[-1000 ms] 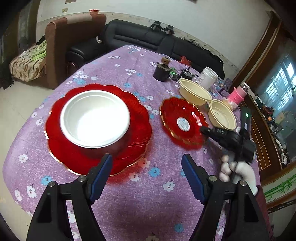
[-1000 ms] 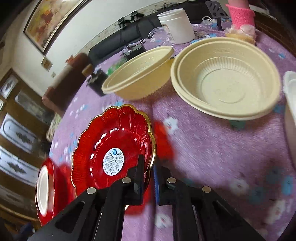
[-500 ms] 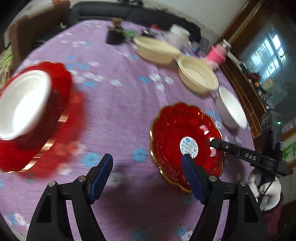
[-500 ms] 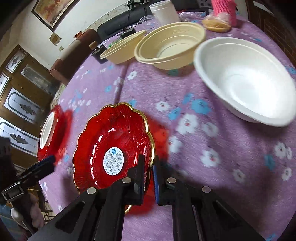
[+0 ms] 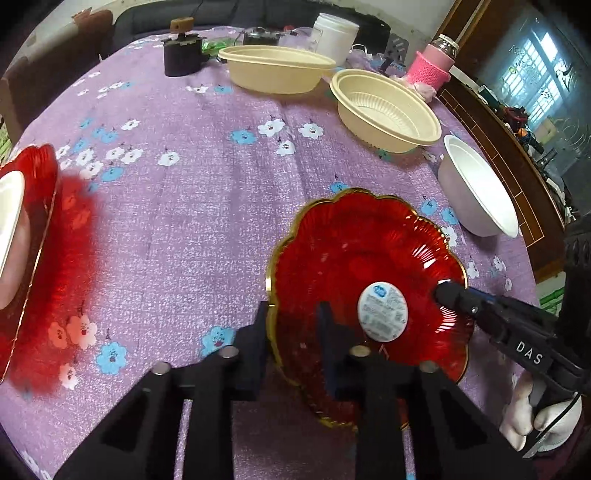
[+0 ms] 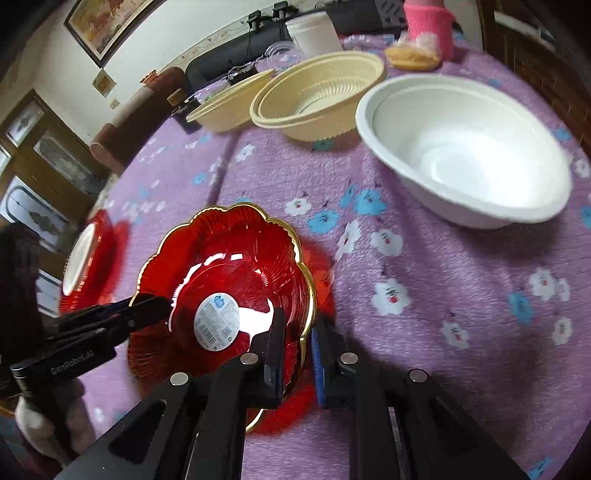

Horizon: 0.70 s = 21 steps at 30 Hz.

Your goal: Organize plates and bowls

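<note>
Small red plate (image 5: 362, 280): rim clamped by right gripper (image 6: 295, 347) and left gripper (image 5: 291, 332), seemingly for handover; white bowl (image 6: 465, 155) beyond.

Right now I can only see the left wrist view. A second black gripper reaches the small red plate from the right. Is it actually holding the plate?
Observer: Yes. The right wrist view shows the right gripper with the red plate's gold rim between its fingers, one finger inside the rim and one outside.
Visitor: I only see that white bowl side-on. Is there anything in it?
Observer: No. The white bowl is empty, and its whole inside shows here.
Visitor: What is on the wall behind the table?
Observer: A framed painting hangs high on the white wall.
</note>
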### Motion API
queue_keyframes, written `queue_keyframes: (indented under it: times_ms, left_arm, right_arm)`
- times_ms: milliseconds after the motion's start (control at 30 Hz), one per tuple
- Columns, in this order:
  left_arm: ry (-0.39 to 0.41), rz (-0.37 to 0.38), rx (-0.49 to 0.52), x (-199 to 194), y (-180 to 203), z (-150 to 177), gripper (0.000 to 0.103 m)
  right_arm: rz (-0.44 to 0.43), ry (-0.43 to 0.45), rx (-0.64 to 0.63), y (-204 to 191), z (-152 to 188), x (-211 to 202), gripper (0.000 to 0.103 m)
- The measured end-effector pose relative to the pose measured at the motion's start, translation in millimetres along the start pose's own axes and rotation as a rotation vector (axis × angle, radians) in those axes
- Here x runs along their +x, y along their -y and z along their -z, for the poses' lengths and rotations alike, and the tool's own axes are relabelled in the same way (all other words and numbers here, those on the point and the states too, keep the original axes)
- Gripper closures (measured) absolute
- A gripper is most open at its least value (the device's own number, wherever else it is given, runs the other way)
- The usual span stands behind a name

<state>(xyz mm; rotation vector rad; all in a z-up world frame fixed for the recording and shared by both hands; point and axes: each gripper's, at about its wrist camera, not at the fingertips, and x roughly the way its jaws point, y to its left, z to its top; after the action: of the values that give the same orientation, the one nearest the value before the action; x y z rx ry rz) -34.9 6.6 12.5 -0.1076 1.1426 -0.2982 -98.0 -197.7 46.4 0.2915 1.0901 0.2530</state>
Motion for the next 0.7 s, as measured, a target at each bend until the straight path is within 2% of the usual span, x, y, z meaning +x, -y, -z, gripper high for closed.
queue_keyframes:
  times_ms: [133,233,533,700]
  left_arm:
    - [0.034,0.031,-0.029,-19,-11,3,0.085]
    - [0.082,0.016,-0.035,-42,-19,4,0.085]
    - [0.224,-0.008,-0.162,-125,-97,16,0.085]
    - [0.301,-0.071,-0.2,-170,-139,18,0.084]
  right_arm:
    - [-0.024,0.028,0.004,-4,0,-11,0.091]
    - [-0.026,0.053,-0.021,-21,-3,-21,0.091]
    - [-0.088,0.103,-0.179,-128,-26,-28,0.09]
    - [-0.134,0.125,-0.263,-194,-38,-30,0.09]
